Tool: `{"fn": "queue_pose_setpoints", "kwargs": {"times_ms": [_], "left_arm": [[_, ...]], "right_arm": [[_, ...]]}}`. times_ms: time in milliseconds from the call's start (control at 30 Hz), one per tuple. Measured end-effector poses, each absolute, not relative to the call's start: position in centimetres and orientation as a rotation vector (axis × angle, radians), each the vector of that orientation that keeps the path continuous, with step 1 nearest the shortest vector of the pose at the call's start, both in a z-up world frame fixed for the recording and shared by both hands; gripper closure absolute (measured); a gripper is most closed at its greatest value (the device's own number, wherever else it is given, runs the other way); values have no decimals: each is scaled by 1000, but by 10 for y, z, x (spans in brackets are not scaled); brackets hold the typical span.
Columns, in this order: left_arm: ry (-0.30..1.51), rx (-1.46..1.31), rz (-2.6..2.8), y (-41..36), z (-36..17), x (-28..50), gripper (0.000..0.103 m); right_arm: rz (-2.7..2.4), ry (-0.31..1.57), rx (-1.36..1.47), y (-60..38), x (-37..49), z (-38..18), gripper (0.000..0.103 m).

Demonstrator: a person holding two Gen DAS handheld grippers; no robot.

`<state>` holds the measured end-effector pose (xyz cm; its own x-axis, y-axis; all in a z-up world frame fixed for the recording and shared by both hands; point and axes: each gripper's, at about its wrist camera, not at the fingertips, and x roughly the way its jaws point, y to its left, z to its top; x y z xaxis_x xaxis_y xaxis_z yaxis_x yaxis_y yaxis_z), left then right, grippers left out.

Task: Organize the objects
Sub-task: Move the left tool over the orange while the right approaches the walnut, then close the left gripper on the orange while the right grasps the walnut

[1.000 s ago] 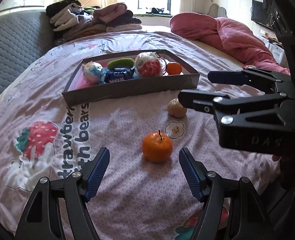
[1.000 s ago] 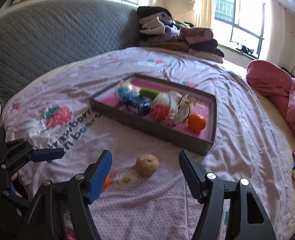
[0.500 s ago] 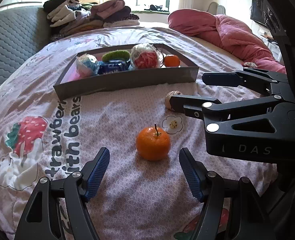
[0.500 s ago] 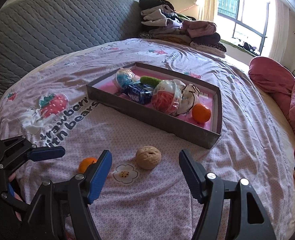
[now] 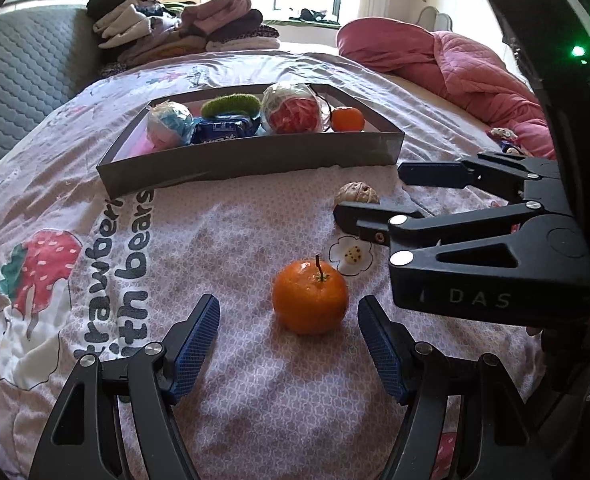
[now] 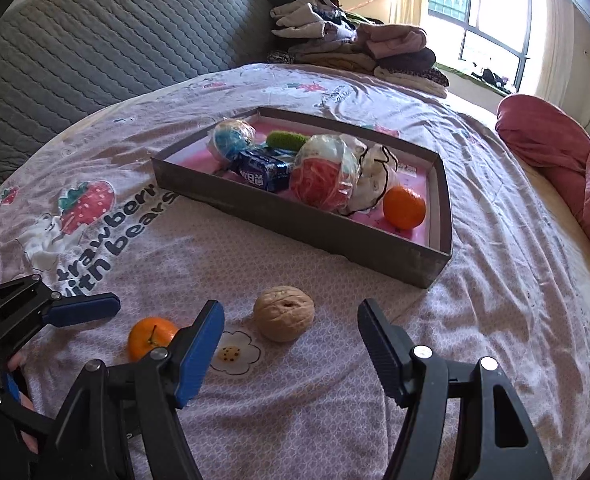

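My left gripper (image 5: 289, 334) hangs low over the bed (image 5: 235, 400), its fingers (image 5: 197, 344) spread wide with nothing pinched; the loose orange (image 5: 310, 298) sits on the bedspread just ahead of the blue pads, in line with the gap between them but touched by neither. My right gripper (image 6: 291, 340) is likewise spread and empty, and the walnut (image 6: 284, 313) lies on the bedspread just beyond its tips, a little left of the middle of the gap, beside a printed flower (image 6: 233, 352). From the left view the right gripper reaches in from the side, one finger crossing in front of the walnut. Further up the bed stands the grey tray (image 6: 295, 216) with a pink floor, holding a second orange (image 6: 404, 207) at its right end, a bagged red bundle (image 6: 321, 178), a blue packet (image 6: 261, 170), a green fuzzy piece (image 6: 287, 140) and a blue-and-white wrapped ball (image 6: 231, 138). Folded clothes (image 6: 347, 48) are stacked by the grey headboard, and a pink quilt (image 5: 455, 64) is heaped to the right.
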<state>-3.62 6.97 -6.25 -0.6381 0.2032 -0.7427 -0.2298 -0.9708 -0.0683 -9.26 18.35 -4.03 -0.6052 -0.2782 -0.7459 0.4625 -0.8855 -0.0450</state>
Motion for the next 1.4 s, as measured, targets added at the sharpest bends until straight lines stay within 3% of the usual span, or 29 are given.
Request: {"fn": "queue_pose_setpoints", "kwargs": {"times_ms": [233,700,1100,1233,1400], "left_arm": [[31,-1198,2641,69,-65,-42,30],[37,-1204,2627,73,-70,-47,38],[64,-1203,2620,76,-71,-47,53],[72,-1197,2611,78,-70,-46,63],[99,-1194,2614,81,-69,-45,64]], "right_arm": [[-2461,319,1100,184,-97,-44,35],[-2444,306,1124,180,-104,-51,51],[-2421,319,1137,176,-103,-55,65],[-2422,301,1138,179,-104,-55,67],[-2425,285,1135,179,-104,-53,67]]}}
